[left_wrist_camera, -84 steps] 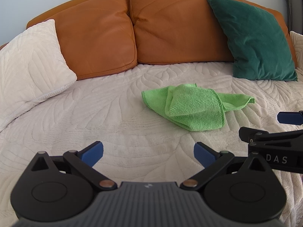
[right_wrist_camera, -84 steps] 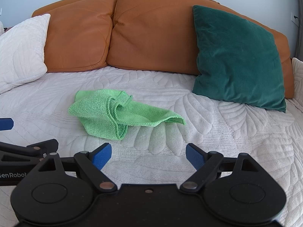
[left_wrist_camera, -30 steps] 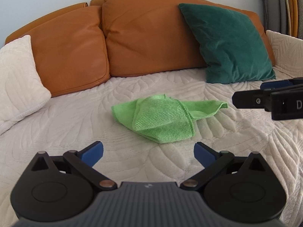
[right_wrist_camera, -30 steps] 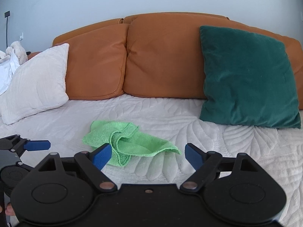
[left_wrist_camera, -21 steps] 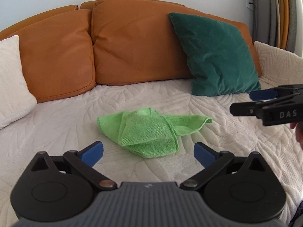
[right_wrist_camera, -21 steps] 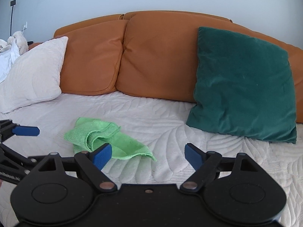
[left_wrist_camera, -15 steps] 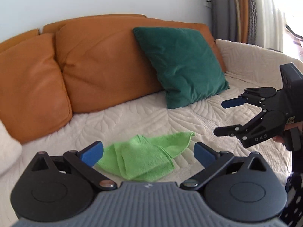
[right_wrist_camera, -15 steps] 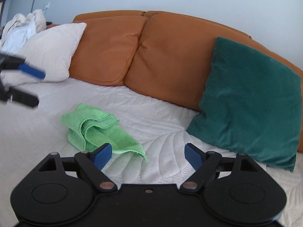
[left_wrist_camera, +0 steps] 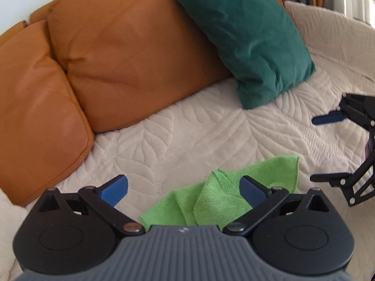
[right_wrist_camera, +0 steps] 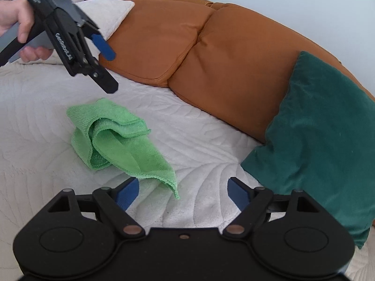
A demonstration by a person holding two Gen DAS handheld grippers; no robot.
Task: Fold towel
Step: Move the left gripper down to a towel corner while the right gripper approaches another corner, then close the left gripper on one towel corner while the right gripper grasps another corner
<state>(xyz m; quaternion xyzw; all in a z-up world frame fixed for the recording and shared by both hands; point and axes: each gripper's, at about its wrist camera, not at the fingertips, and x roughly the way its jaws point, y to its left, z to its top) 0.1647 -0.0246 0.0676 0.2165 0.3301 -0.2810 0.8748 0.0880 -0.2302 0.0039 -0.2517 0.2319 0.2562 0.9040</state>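
Observation:
A crumpled green towel [left_wrist_camera: 218, 201] [right_wrist_camera: 119, 140] lies on the quilted white sofa cover [left_wrist_camera: 182, 138] [right_wrist_camera: 199, 145]. My left gripper [left_wrist_camera: 184, 190] hangs open just above the towel's near left side; in the right wrist view that left gripper [right_wrist_camera: 110, 72] is above the towel's far end, held by a hand [right_wrist_camera: 16, 21]. Open too, my right gripper [right_wrist_camera: 182, 193] is close to the towel's pointed corner [right_wrist_camera: 174, 193]. In the left wrist view that right gripper [left_wrist_camera: 321, 147] is at the right edge, beyond the towel. Neither holds anything.
Orange back cushions [left_wrist_camera: 126, 53] [right_wrist_camera: 211, 53] line the rear of the sofa. A dark green pillow [left_wrist_camera: 246, 37] [right_wrist_camera: 321, 140] leans at the right. A white pillow [right_wrist_camera: 105, 14] sits at the left, and a cream armrest [left_wrist_camera: 332, 37] rises at the far right.
Both grippers have swung apart to opposite ends of the towel and dropped closer to it. The towel itself lies as before.

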